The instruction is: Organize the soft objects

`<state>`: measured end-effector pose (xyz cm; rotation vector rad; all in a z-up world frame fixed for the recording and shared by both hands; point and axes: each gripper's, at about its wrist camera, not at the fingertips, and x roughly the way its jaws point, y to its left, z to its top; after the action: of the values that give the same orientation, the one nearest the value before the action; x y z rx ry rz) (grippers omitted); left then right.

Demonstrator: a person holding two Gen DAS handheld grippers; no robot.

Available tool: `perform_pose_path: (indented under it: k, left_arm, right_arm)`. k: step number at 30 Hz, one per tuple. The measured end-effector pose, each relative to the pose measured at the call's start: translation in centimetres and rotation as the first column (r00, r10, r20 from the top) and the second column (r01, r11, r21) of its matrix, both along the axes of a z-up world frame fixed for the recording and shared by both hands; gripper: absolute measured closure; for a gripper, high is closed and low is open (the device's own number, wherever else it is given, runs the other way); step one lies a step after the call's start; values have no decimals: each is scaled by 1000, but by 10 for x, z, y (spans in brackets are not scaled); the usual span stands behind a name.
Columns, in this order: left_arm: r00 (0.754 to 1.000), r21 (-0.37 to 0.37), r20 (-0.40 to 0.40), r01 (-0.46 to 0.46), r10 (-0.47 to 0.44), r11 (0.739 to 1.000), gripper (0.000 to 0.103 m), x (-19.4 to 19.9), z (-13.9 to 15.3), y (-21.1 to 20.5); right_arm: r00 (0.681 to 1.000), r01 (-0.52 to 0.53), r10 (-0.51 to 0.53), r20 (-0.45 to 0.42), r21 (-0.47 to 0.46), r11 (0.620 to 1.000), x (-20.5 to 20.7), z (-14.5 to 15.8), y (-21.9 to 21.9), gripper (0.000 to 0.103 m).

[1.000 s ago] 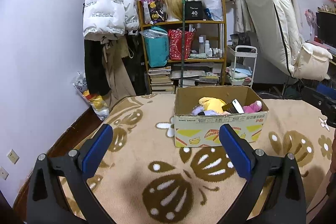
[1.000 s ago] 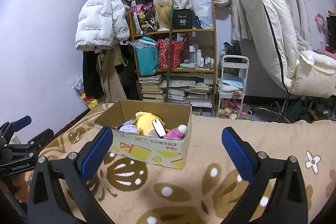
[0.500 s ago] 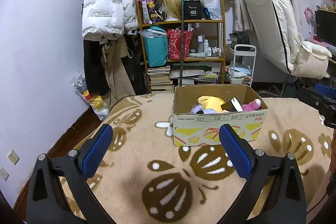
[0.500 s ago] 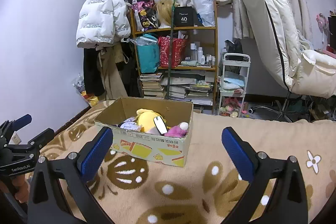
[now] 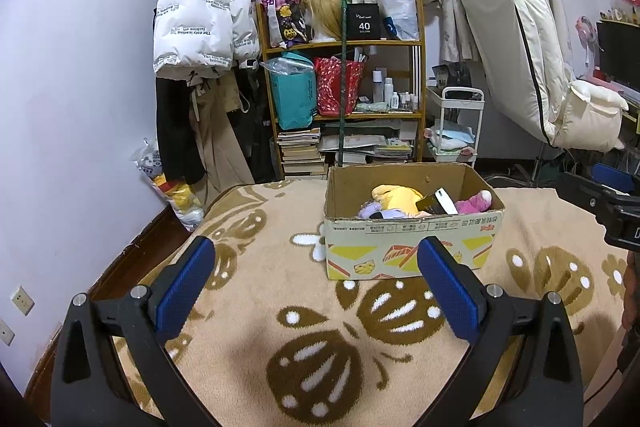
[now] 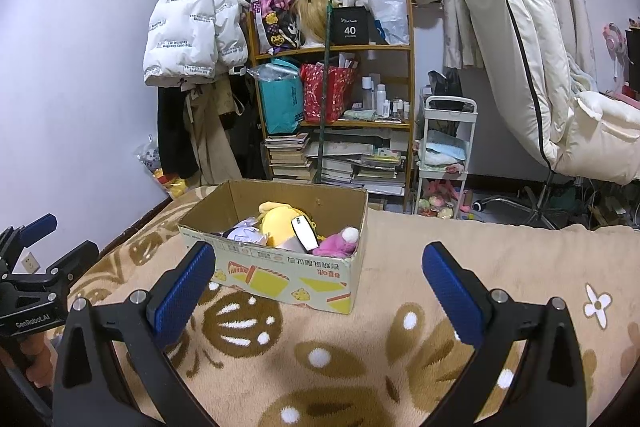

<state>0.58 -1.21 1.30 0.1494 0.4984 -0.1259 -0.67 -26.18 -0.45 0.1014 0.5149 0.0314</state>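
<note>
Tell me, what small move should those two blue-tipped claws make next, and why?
Probably bring the right gripper forward and down over the cardboard box. Both it and the left gripper are open and hold nothing, and both hang short of the box. The soft toys, such as the yellow plush and the pink plush, lie inside it, so nothing can be grasped until a gripper gets there.

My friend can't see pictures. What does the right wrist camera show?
A cardboard box of soft toys, one yellow plush, sits on a patterned blanket. The open right gripper points toward it, holding nothing.
</note>
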Motion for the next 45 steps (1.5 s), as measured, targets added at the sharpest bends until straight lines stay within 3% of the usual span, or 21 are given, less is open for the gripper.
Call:
perform_pose_path:
  k: [45]
  left_arm:
    - [1000, 17, 7, 6, -7, 1000, 3, 1, 1, 4]
  right_arm:
    - [1000, -4, 4, -5, 3, 1000, 1, -1, -2, 0]
